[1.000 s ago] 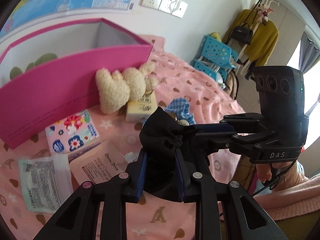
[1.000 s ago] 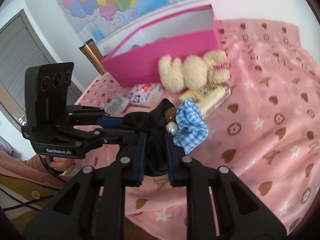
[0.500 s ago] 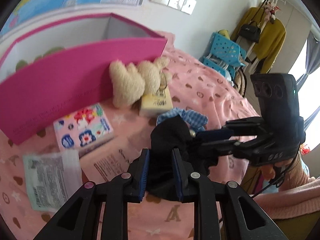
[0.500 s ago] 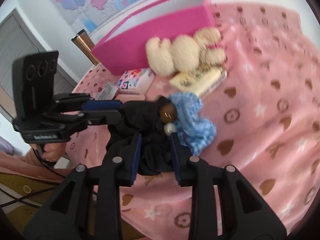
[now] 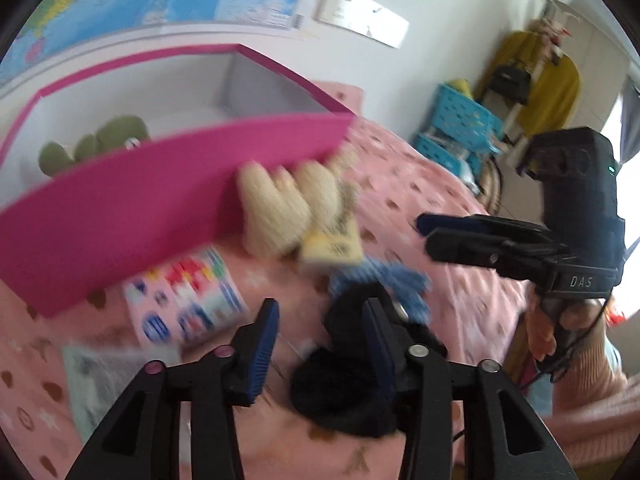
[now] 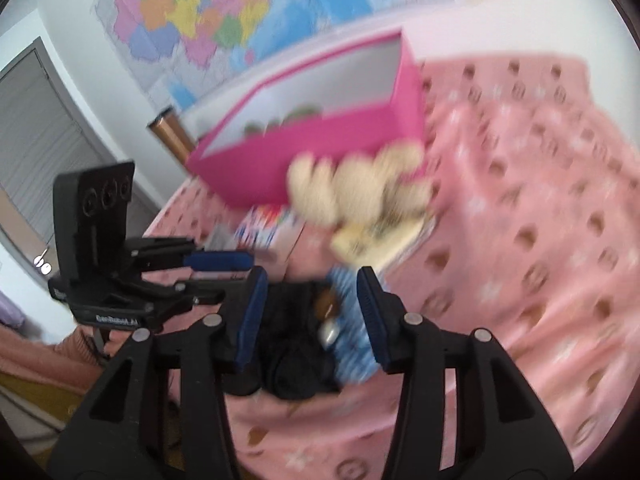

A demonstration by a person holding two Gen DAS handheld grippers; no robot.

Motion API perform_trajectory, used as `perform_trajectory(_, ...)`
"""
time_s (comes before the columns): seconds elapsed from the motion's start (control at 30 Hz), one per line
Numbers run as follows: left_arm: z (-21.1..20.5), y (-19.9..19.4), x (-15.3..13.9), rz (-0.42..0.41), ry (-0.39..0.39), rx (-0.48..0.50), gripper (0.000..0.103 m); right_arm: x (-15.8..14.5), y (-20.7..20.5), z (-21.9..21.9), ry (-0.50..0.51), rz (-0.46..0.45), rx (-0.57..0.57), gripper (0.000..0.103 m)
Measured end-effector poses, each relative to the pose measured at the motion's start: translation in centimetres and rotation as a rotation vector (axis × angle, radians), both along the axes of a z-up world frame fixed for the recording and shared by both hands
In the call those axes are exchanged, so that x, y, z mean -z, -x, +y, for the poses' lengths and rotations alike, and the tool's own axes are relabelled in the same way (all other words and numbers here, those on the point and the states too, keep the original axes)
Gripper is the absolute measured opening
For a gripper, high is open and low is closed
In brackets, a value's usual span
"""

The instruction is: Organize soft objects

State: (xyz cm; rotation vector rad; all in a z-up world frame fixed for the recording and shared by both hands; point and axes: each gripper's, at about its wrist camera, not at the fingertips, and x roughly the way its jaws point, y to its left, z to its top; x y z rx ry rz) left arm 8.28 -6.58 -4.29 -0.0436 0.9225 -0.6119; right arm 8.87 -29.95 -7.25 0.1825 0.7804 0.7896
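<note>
Left wrist view: the left gripper [image 5: 320,330], fingers just parted and holding nothing, has the crumpled black cloth [image 5: 352,364] lying at its right finger.

Right wrist view: the right gripper [image 6: 310,312], fingers likewise spread apart, straddles the cloth on the pink patterned bed cover [image 6: 540,240]; best to draw back clear before regrasping.

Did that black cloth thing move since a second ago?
Yes. The black cloth, earlier lifted and pinched by both grippers, now lies lower on the pink blanket, beside the blue checked cloth. Both grippers' jaws have just been opening.
</note>
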Motion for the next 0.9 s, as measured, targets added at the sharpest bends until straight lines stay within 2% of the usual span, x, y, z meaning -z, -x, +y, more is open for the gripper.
perform_trajectory(0.1,-0.1,-2.3,-0.5,-0.010,-0.013,-0.068,0.045,-0.5,-2.5,-0.3,0.044,-0.042,0.075,0.049)
perform_trajectory(0.2,-0.2,-4.5,-0.7,-0.006,-0.017,-0.112,0.045,0.4,-5.7,-0.7,0.020,0.007,0.095,0.049)
perform_trajectory(0.3,-0.8,-5.7,-0.4,0.001,-0.025,-0.107,0.042,1.6,-7.6,-0.2,0.012,0.048,0.076,0.049)
perform_trajectory(0.37,-1.2,-6.4,0.0,0.021,-0.024,-0.097,0.036,2.1,-8.2,-0.2,-0.006,0.071,0.053,0.049)
perform_trajectory(0.43,-1.5,-6.7,0.3,0.032,-0.022,-0.092,0.036,2.3,-8.3,0.1,-0.001,0.072,0.035,0.049)
perform_trajectory(0.5,-1.6,-6.6,0.4,0.029,-0.026,-0.091,0.036,2.2,-8.0,0.3,0.005,0.055,0.031,0.040)
perform_trajectory(0.53,-1.6,-6.6,0.4,0.030,-0.021,-0.089,0.036,2.2,-7.8,0.4,0.005,0.060,0.028,0.029)
perform_trajectory(0.57,-1.5,-6.6,0.3,0.032,-0.013,-0.085,0.036,2.0,-7.6,0.3,0.008,0.053,0.033,0.023)
perform_trajectory(0.6,-1.4,-6.4,0.1,0.033,-0.002,-0.082,0.036,1.8,-7.4,0.2,0.009,0.046,0.036,0.021)
perform_trajectory(0.67,-1.1,-6.1,-0.4,0.024,0.021,-0.070,0.031,1.1,-6.9,0.1,-0.020,0.043,0.014,0.009)
perform_trajectory(0.7,-1.1,-5.8,-0.8,0.031,0.055,-0.050,0.031,0.6,-6.5,0.1,-0.044,0.038,-0.010,0.008)
perform_trajectory(0.77,-1.3,-5.2,-1.5,0.015,0.063,-0.044,0.031,-0.5,-5.6,0.5,-0.040,0.003,-0.028,0.008)
perform_trajectory(0.83,-1.8,-4.6,-2.2,-0.020,0.042,-0.031,0.031,-1.3,-5.0,1.2,-0.018,-0.028,-0.047,0.008)
perform_trajectory(0.9,-2.3,-4.5,-2.1,-0.038,-0.006,-0.041,0.031,-1.5,-4.9,1.1,0.020,-0.048,-0.015,0.008)
